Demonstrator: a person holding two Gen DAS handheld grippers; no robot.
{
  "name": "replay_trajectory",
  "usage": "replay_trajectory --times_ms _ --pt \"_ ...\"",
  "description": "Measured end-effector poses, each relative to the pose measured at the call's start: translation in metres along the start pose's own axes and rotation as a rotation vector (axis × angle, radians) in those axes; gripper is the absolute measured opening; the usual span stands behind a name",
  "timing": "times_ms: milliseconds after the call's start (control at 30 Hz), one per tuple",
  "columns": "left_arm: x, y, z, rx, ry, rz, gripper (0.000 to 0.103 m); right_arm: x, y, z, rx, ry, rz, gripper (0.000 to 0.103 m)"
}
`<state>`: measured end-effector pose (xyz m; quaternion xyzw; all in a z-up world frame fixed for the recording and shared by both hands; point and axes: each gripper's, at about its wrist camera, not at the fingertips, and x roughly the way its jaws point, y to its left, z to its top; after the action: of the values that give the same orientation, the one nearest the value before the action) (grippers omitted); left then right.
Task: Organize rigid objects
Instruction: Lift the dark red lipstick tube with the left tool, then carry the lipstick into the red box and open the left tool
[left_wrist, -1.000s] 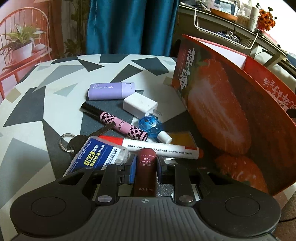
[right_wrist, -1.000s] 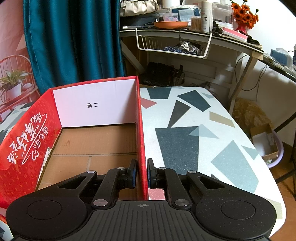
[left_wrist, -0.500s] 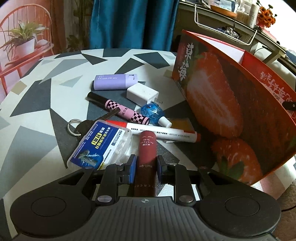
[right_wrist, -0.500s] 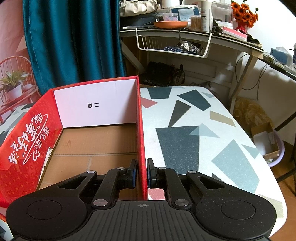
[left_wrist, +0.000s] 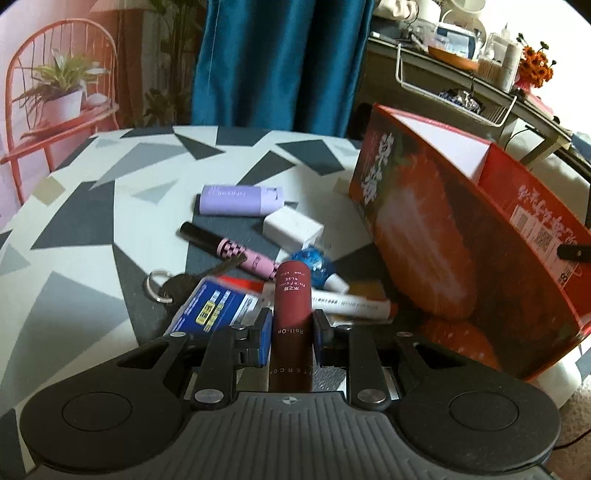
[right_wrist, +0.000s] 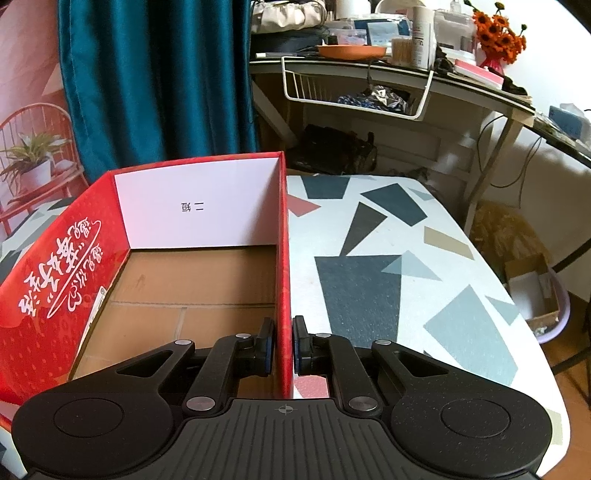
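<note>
My left gripper (left_wrist: 290, 334) is shut on a dark red roll-on tube (left_wrist: 291, 306) and holds it lifted above the pile. On the table lie a purple case (left_wrist: 240, 199), a white charger (left_wrist: 293, 227), a pink checked tube (left_wrist: 236, 251), a blue tape dispenser (left_wrist: 314, 264), a white marker (left_wrist: 351, 303), a blue card pack (left_wrist: 216, 308) and keys (left_wrist: 173, 286). The red strawberry box (left_wrist: 443, 236) stands to the right. My right gripper (right_wrist: 283, 347) is shut on the box's right wall (right_wrist: 283, 266); the box inside looks empty.
The patterned table (right_wrist: 388, 277) extends right of the box, with its edge at the far right. A desk with a wire basket (right_wrist: 354, 92) stands behind. A red chair with a plant (left_wrist: 55, 96) is at the far left.
My left gripper has risen with the roll-on tube, lifting it off the pile. The right gripper and the box have stayed still.
</note>
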<state>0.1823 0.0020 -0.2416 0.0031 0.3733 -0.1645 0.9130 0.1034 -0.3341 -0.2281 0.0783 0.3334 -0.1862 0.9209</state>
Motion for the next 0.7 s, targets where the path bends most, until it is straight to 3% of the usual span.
replay_trajectory --times_ms 367,700 --pt "-0.001 0.001 0.015 -0.006 -0.011 -0.022 0.024 0.001 0.0 0.001 -0.002 0.006 0.0 0.009" --pt "-0.006 -0.043 0.106 0.155 -0.183 -0.113 0.024 0.001 -0.001 0.002 -0.004 0.014 0.003 0.009"
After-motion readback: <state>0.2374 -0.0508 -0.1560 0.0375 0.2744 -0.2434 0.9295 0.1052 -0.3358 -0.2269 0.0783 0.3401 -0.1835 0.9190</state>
